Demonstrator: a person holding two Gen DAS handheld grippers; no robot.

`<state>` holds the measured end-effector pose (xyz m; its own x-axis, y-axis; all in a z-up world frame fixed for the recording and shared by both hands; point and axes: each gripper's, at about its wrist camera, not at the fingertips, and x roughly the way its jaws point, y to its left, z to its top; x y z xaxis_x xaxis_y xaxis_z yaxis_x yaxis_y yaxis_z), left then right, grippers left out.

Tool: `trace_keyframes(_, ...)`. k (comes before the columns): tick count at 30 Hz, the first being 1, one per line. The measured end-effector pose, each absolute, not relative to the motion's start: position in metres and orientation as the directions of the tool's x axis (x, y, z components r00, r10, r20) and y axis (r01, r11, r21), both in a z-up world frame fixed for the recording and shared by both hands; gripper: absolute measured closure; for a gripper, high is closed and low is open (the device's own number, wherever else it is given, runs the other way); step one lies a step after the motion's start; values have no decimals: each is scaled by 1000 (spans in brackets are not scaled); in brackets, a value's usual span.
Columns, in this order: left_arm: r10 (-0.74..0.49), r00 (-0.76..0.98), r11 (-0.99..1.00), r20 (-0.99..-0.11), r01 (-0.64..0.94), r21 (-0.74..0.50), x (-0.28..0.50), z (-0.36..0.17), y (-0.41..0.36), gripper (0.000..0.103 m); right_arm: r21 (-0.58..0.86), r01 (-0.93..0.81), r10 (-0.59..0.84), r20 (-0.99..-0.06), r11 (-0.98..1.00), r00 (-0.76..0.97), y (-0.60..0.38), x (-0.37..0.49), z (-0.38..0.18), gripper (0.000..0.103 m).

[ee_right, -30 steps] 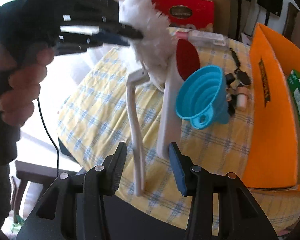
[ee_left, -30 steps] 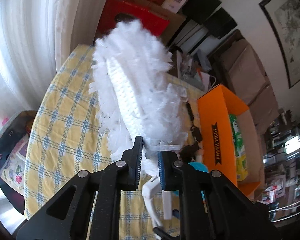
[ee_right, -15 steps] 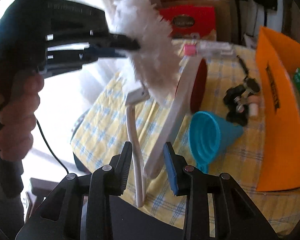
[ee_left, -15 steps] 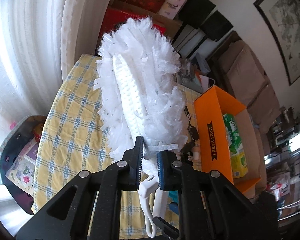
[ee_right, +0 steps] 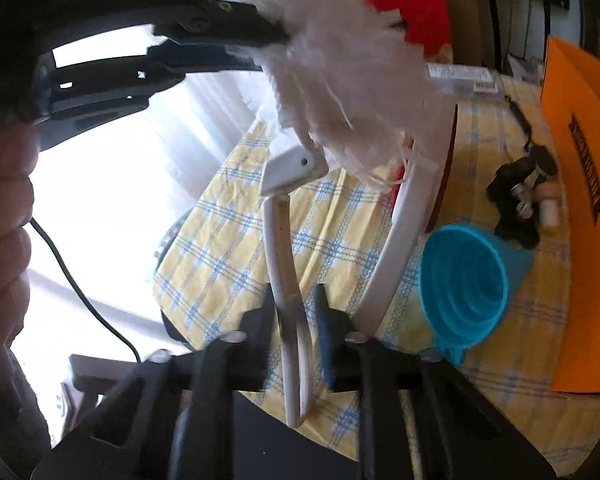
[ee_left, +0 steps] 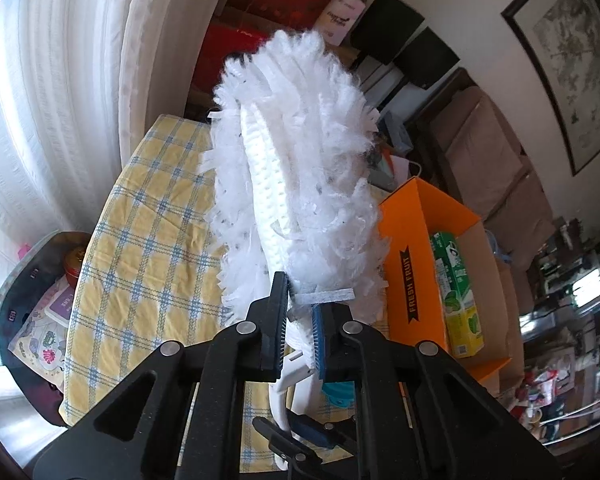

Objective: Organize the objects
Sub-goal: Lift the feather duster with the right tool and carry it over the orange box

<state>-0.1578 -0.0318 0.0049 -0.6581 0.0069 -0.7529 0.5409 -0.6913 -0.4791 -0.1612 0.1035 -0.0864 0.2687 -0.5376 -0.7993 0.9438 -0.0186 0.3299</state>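
Observation:
A white fluffy duster stands lifted over the table with my left gripper shut on the base of its head. Its thin white handle hangs down from a hinge and runs between the fingers of my right gripper. Those jaws are closing and stand tight against the handle's sides. The right wrist view shows the left gripper from the side, reaching into the duster's head, with a person's hand behind it. Part of the right gripper's fingers shows at the bottom of the left wrist view.
On the yellow checked tablecloth lie a white brush with a red pad, a blue funnel and black keys. An orange box at the right holds a green carton. Curtains hang at the left.
My right gripper has shifted left, from around the white brush's handle to around the duster's handle, and its jaws have narrowed. The left gripper has raised the duster a little.

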Motion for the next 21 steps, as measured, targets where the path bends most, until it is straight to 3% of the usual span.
trace_keyframes(21, 71, -769, -771, -636, 363, -524, -220, 106, 11, 92, 249, 967, -667, -730, -57, 149, 148, -219, 23, 92)
